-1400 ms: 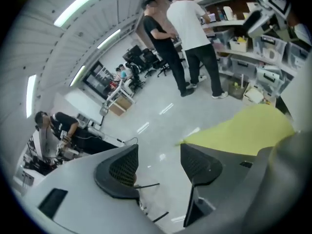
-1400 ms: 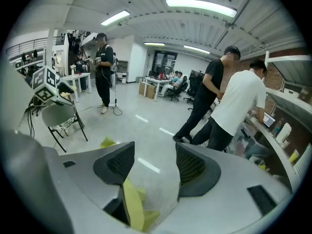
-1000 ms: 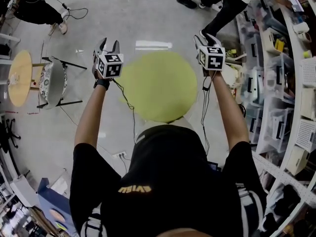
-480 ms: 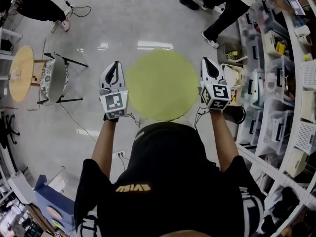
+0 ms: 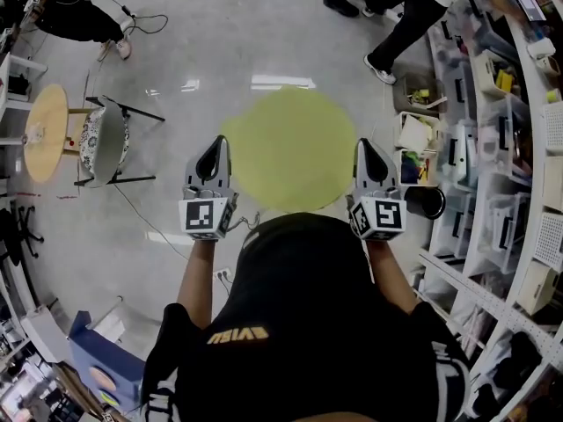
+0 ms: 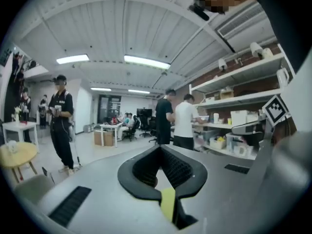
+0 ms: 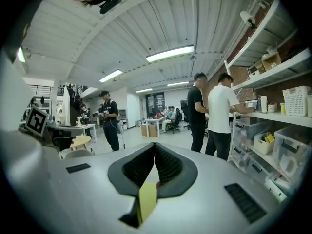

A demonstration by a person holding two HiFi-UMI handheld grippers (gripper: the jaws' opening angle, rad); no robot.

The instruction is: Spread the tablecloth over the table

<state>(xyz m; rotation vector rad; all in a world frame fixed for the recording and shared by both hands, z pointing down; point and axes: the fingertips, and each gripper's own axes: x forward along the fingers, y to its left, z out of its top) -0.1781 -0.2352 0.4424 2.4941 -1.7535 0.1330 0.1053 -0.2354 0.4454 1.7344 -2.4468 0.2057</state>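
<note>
A yellow-green tablecloth (image 5: 290, 152) lies flat over a round table below me, smooth and covering the whole top. My left gripper (image 5: 215, 141) hangs in the air beside the cloth's left near edge, jaws shut tip to tip with nothing between them. On the other side, my right gripper (image 5: 365, 143) is level with the cloth's right near edge, also shut and empty. In the left gripper view the closed jaws (image 6: 158, 147) point out into the room, with a sliver of yellow (image 6: 168, 204) showing in the gap below them. The right gripper view shows the same: closed jaws (image 7: 154, 144) and a yellow sliver (image 7: 147, 199).
A small round wooden table (image 5: 44, 130) and a patterned chair (image 5: 101, 143) stand at the left. Shelves with bins (image 5: 501, 148) run down the right, with a black cylinder (image 5: 422, 202) near the right gripper. Two people (image 5: 396, 16) stand beyond the table. Cables trail on the floor.
Both grippers have drawn back from the table's far sides toward my body. Their jaws, open a second ago, have shut.
</note>
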